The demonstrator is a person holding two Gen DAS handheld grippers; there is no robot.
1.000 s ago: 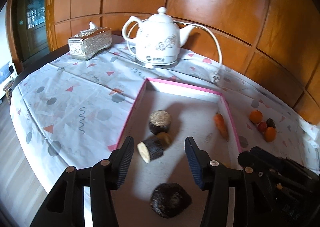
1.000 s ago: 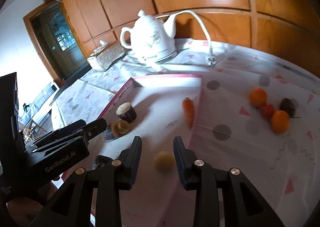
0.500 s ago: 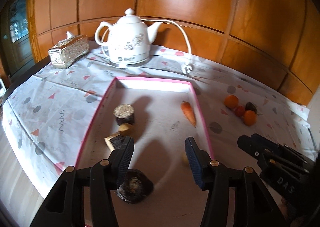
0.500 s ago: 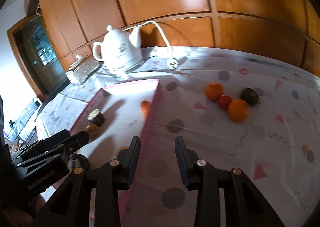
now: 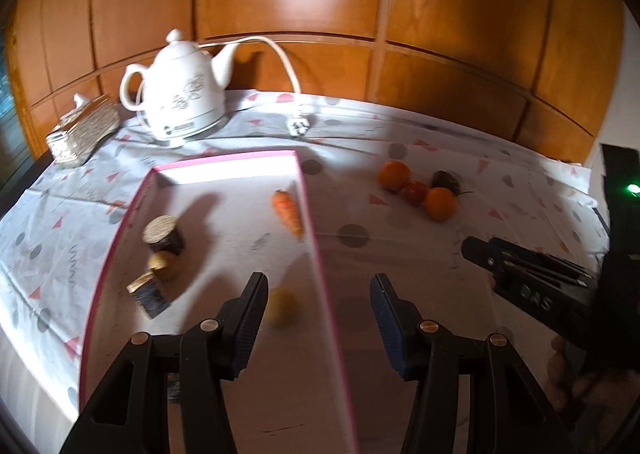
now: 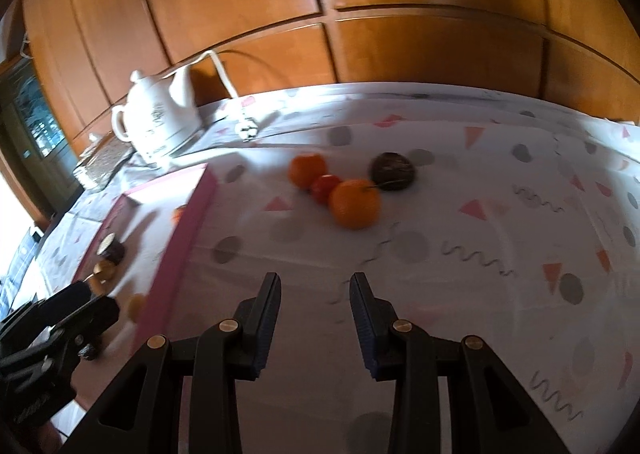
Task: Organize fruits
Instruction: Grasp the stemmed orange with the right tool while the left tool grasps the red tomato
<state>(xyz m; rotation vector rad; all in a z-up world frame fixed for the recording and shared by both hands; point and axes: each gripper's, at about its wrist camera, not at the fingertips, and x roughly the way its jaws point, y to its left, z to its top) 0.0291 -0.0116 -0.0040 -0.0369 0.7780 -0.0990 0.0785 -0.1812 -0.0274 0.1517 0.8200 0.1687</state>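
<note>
A pink-rimmed tray (image 5: 308,214) holds a carrot (image 5: 287,212), a yellow round fruit (image 5: 282,304), a dark stump-like piece (image 5: 164,234) and small brown pieces. On the cloth to its right lie two oranges (image 6: 354,203), a red tomato (image 6: 324,187) and a dark round fruit (image 6: 393,170); the group also shows in the left wrist view (image 5: 420,192). My left gripper (image 5: 318,312) is open and empty over the tray's right rim. My right gripper (image 6: 315,310) is open and empty above bare cloth, short of the oranges.
A white kettle (image 5: 180,94) with cord and plug (image 5: 298,126) stands at the back left, beside a silver tissue box (image 5: 82,130). Wood panelling backs the table. The patterned cloth (image 6: 500,254) covers the table.
Both grippers have swung right, away from the tray, toward the oranges. The yellow fruit that was between my right fingers now lies in the tray.
</note>
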